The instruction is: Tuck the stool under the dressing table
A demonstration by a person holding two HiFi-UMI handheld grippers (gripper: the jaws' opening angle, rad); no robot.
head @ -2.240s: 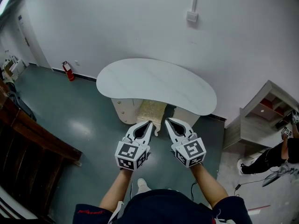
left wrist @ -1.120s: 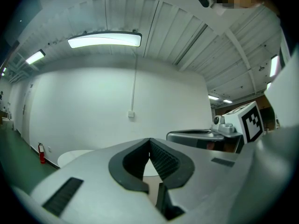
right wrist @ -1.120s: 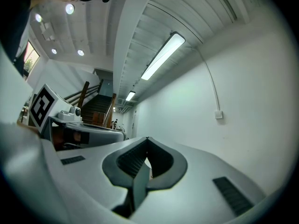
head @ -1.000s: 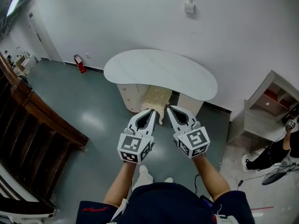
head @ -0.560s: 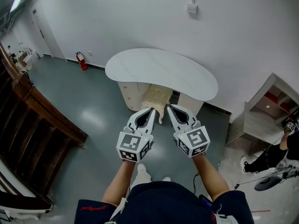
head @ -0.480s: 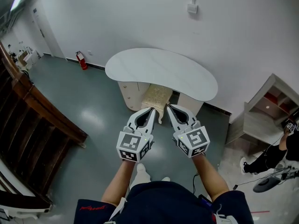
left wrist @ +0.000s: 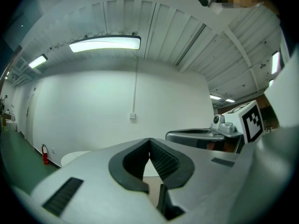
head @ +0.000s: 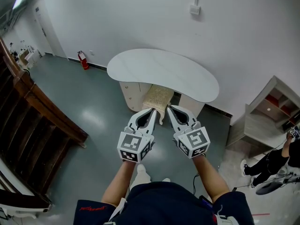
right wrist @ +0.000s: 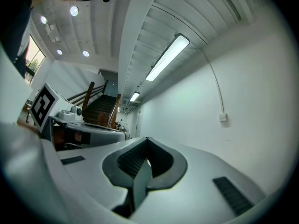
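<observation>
The dressing table (head: 164,71) has a white kidney-shaped top and stands against the white wall. A beige fuzzy stool (head: 158,97) sits between its two pedestals, its far part hidden under the top. My left gripper (head: 151,110) and right gripper (head: 169,108) hover side by side just short of the stool's near edge. Both are shut with nothing between the jaws. In the left gripper view the jaws of the left gripper (left wrist: 149,141) meet at the tips, with a bit of the table top (left wrist: 74,157) beyond. The right gripper (right wrist: 147,139) also shows closed tips.
A red fire extinguisher (head: 84,60) stands by the wall at the left. A dark wooden stair railing (head: 35,111) runs along the left. A grey shelf unit (head: 267,111) and a crouching person (head: 276,158) are at the right. Grey floor lies around my feet.
Both grippers stay shut and side by side before the stool. The head view has drifted slightly, and the person at the right has shifted.
</observation>
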